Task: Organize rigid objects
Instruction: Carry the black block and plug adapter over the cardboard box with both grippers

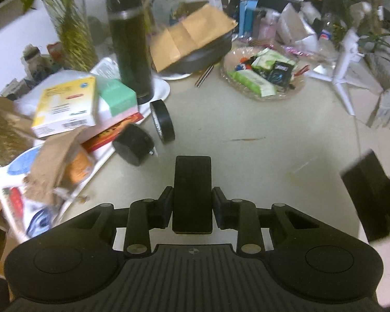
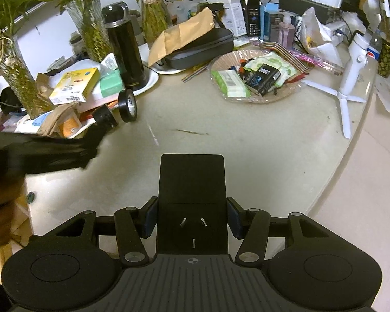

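Packets [image 2: 231, 84] fill glass dish [image 2: 286, 97] on table [image 2: 247, 143].

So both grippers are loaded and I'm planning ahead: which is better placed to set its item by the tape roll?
Probably left: the left gripper, shut on a black block, faces the tape roll close ahead; the right gripper, holding a black socket adapter, sits farther back.

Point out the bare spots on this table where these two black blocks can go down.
The pale tabletop is bare in the middle, bordered by the upright black tape roll on the left, the clear glass snack dish behind and the white tripod stand on the right. The left edge, around the yellow box and tall black flask, is crowded.
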Demonstrator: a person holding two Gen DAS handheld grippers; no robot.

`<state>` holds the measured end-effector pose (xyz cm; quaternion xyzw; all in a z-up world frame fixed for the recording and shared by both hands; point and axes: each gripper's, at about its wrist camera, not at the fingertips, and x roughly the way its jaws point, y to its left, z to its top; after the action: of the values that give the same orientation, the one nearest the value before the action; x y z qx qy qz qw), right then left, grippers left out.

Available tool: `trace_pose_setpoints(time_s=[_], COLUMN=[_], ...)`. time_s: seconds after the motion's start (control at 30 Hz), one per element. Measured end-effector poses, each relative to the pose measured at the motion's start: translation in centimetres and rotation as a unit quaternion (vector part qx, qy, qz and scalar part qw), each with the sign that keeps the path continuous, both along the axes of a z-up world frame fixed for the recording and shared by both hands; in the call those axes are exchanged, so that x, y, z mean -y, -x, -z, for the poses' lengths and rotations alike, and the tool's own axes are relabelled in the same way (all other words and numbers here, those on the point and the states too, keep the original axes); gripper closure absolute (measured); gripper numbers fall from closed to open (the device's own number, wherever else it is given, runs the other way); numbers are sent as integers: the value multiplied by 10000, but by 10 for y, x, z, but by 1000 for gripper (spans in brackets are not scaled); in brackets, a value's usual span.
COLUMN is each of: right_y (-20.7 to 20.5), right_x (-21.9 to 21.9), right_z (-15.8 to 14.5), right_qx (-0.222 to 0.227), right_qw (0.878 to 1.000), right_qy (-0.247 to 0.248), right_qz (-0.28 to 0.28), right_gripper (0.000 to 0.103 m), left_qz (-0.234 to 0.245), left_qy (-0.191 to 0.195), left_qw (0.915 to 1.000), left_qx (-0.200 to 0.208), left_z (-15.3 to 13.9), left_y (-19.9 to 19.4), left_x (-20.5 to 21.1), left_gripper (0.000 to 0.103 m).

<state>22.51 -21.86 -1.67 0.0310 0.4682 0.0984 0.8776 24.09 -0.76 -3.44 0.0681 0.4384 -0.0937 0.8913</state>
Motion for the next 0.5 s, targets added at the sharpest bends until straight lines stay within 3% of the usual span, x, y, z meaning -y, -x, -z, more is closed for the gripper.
trace_pose_setpoints(time_s=[0.2,0.5], right_y=[7,19], right_x=[7,5], right_z=[-12,-10], right_qx=[159,282], right_qw=[9996,9995], right_qy=[-9,-68], right_qz=[231,109], right_gripper=[46,46], left_qz=[-73,-224], left_qy=[294,551], left_qw=[9994,9972], left_qx=[180,448], left_z=[-22,-34], left_y=[50,90], left_x=[-18,-35], left_gripper=[72,72])
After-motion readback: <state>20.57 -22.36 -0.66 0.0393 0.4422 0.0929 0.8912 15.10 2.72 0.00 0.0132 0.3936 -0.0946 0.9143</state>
